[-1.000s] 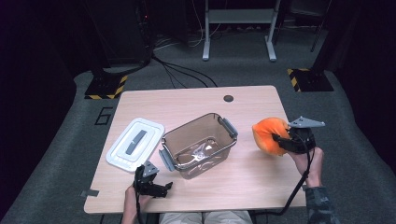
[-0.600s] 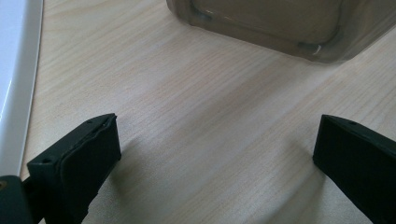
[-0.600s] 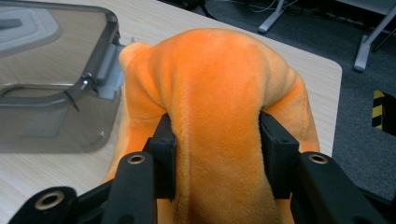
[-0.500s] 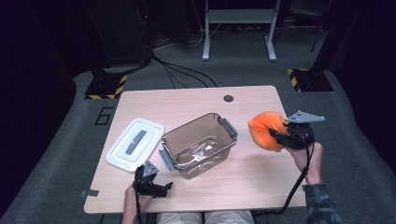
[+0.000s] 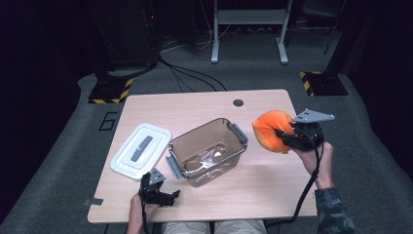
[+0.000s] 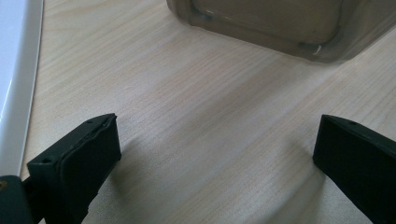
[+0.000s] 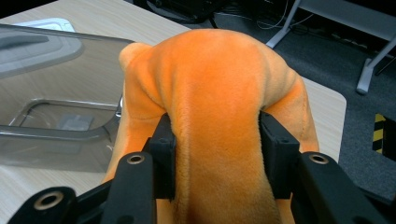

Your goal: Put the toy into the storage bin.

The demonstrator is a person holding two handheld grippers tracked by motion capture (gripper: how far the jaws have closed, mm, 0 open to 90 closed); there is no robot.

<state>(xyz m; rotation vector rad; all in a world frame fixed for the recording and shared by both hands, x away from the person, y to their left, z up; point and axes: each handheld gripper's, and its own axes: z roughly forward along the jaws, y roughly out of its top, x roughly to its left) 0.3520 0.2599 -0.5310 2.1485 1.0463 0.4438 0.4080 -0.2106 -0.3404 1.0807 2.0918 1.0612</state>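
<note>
Your right tongs point(image 7: 215, 154) pinch a soft orange plush toy point(image 7: 219, 116): short, fuzzy pile, matt all over, bulging where the hard black matt plastic jaws press in. The pale wooden desk point(image 6: 196, 107) under your left tongs point(image 6: 215, 163) shows fine straight grain with a smooth, low-sheen finish. The smoky brown see-through plastic box point(image 5: 207, 151) looks smooth and glossy, catching highlights along its rim, with grey plastic clips at its ends. The flat white plastic lid point(image 5: 141, 150) has a smooth, faintly shiny face and a grey strip at its middle. The grey floor point(image 5: 63, 161) around you looks like rough, matt carpet.
</note>
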